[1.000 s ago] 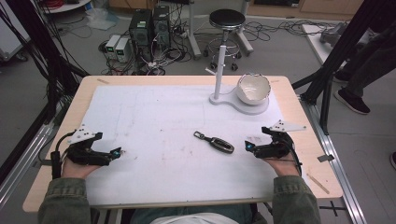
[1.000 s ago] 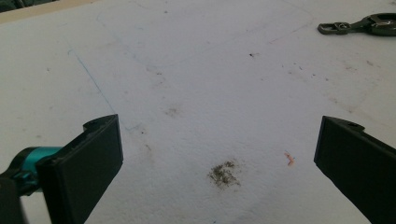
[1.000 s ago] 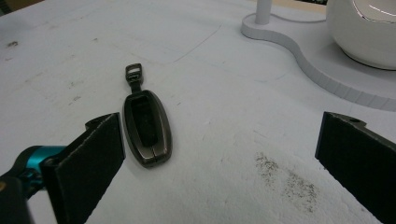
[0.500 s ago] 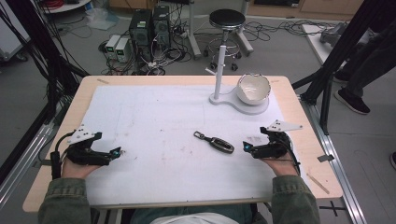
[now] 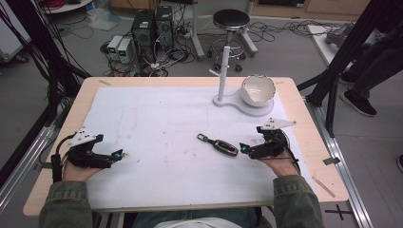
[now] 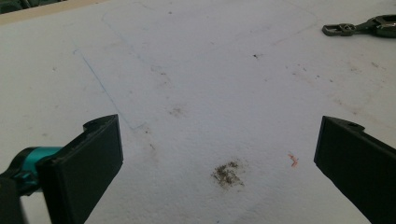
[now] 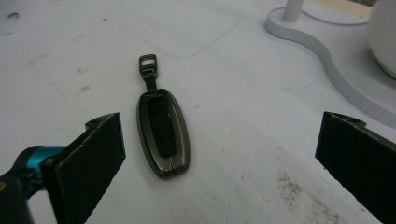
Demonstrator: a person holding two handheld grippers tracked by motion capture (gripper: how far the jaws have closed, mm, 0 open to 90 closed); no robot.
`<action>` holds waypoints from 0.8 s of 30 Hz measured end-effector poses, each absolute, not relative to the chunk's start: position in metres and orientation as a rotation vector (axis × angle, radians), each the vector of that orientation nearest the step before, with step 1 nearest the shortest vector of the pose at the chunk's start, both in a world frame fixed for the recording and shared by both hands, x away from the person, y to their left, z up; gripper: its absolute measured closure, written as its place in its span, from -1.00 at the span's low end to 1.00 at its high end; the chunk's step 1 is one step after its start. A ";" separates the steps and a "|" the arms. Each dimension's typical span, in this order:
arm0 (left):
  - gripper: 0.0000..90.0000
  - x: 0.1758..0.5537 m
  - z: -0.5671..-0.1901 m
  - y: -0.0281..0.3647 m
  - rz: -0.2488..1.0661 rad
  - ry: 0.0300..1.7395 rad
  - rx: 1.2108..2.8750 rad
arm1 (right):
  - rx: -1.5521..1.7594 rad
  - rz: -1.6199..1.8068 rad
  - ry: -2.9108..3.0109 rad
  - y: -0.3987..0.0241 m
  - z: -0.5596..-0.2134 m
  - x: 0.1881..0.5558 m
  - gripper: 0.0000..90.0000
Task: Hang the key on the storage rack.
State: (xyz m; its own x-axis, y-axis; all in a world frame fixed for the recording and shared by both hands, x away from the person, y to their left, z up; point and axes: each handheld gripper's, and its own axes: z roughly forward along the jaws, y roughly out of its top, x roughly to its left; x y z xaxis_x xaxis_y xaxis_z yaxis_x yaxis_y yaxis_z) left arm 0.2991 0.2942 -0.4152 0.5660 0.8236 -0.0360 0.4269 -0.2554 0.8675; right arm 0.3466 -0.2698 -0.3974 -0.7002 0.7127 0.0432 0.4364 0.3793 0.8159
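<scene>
— What's over on the left side?

— The left tongs [image 5: 119, 154], held low over the white mat [image 5: 161, 118] near the front left of the tabletop [image 5: 304, 123]. Their jaws stand wide apart with nothing between them; in the left gripper view there's bare mat with a smudge of dirt [image 6: 227, 173] between the jaws.

— And in the middle?

— A car key fob [image 5: 219, 144], dark and oval, lying flat on the mat with a short strap and metal buckle pointing away to the left. It's front of centre, touching neither tongs.

— How near are the right tongs?

— The right tongs [image 5: 243, 148] are just beside the fob's right end, tips aimed at it. Released too: in the right gripper view both jaws are spread wide, and the fob lies between them, nearer the left jaw, not touched.

— Anything further back?

— To the right rear, a white stand [image 5: 228, 100] with an upright post [image 5: 223, 71] and a white bowl [image 5: 258, 90] with a jagged rim sitting on its base, well apart from the fob.
</scene>
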 end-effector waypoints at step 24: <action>-0.96 0.297 -0.417 0.290 0.503 1.012 1.882 | 0.858 1.098 2.590 -0.197 -0.396 0.387 -0.99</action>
